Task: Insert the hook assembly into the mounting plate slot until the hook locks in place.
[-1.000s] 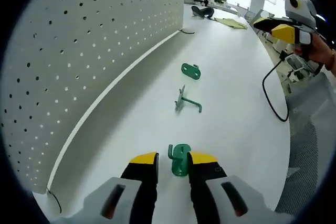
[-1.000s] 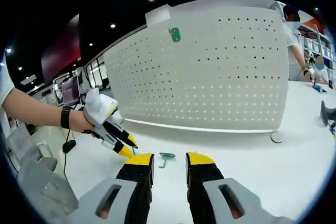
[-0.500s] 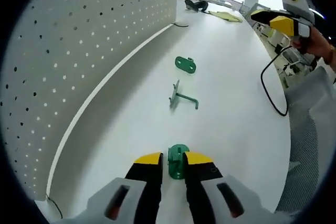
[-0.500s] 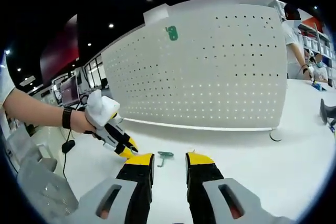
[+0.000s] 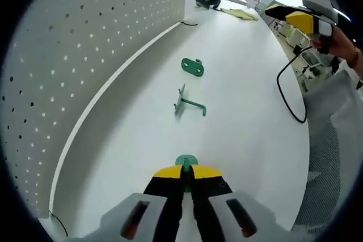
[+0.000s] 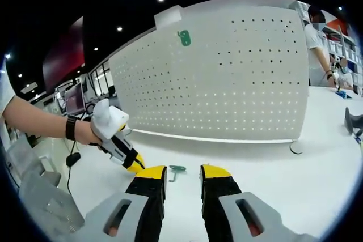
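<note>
While my left fingers pinch a part, these lines cover the pick-up.

Left gripper (image 5: 185,172): fingers pressed onto a green plate (image 5: 186,161) lying on the counter (image 5: 244,140); only its rounded top shows above the yellow tips.

Right gripper (image 6: 180,173): fingers spread, holding nothing, hovering above the counter facing the pegboard (image 6: 227,77).

Hook (image 5: 187,105): lies loose on the counter ahead of my left gripper, a thin bent rod on a small flat base.

Second plate (image 5: 193,67): farther along the counter, flat, with a rounded outline and holes.

Third plate (image 6: 183,38): already hanging high on the pegboard.

Step in hand: I judge I am securing the plate before lifting it.

Doing it well: keep the pinch square across the plate's flat faces and lift straight, so it does not twist; leave the slot end free for the hook.

Materials: parts look like matte green plastic or painted metal, I cannot tell which; counter smooth, white, slightly glossy; pegboard pale with regular round holes.

Cable (image 5: 286,97): black, looping at the counter's edge, well apart from the parts.
</note>
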A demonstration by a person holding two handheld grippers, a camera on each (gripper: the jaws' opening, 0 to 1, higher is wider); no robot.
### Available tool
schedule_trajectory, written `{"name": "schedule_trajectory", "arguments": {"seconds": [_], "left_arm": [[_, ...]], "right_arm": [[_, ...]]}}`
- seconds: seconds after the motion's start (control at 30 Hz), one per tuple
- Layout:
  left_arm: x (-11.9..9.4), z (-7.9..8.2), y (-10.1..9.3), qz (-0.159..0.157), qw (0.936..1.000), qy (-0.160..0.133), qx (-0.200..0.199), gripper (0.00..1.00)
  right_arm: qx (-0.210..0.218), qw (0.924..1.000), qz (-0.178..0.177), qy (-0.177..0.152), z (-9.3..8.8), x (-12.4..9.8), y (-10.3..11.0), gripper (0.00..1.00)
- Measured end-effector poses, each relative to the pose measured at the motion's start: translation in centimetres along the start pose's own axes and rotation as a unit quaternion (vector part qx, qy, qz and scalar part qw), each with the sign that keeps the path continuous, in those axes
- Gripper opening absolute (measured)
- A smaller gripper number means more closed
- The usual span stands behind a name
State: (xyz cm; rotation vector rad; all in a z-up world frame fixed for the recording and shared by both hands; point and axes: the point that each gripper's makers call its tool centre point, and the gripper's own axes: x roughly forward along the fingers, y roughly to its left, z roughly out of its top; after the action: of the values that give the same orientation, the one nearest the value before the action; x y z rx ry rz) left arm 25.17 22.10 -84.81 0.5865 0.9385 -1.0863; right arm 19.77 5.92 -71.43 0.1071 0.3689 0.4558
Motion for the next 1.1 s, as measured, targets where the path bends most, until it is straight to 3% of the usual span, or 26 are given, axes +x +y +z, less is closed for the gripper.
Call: {"name": "schedule_trajectory", "arguments": {"seconds": [0.4,0.73,0.93,1.1], "left_arm": [[0.4,-0.3,-0.5,-0.003,0.9978,0.058,0.031,0.06],[0.3,-0.2,-0.4,0.002,0.9958,0.085,0.035,0.04],[-0.4,0.4,-0.4,0.013,0.9971,0.065,0.038,0.04],[-1.4,1.5,0.0,0.028,0.999,0.03,0.018,0.04]], "right_arm": [[0.002,0.9999,-0.008,-0.007,0.2,-0.6,-0.4,0.23],[0.004,0.9998,-0.012,-0.011,0.4,-0.8,-0.8,0.23],[0.002,0.9999,-0.01,-0.013,0.6,-0.8,-0.6,0.23],[-0.012,0.9998,-0.002,-0.013,1.0,-0.7,0.1,0.23]]}}
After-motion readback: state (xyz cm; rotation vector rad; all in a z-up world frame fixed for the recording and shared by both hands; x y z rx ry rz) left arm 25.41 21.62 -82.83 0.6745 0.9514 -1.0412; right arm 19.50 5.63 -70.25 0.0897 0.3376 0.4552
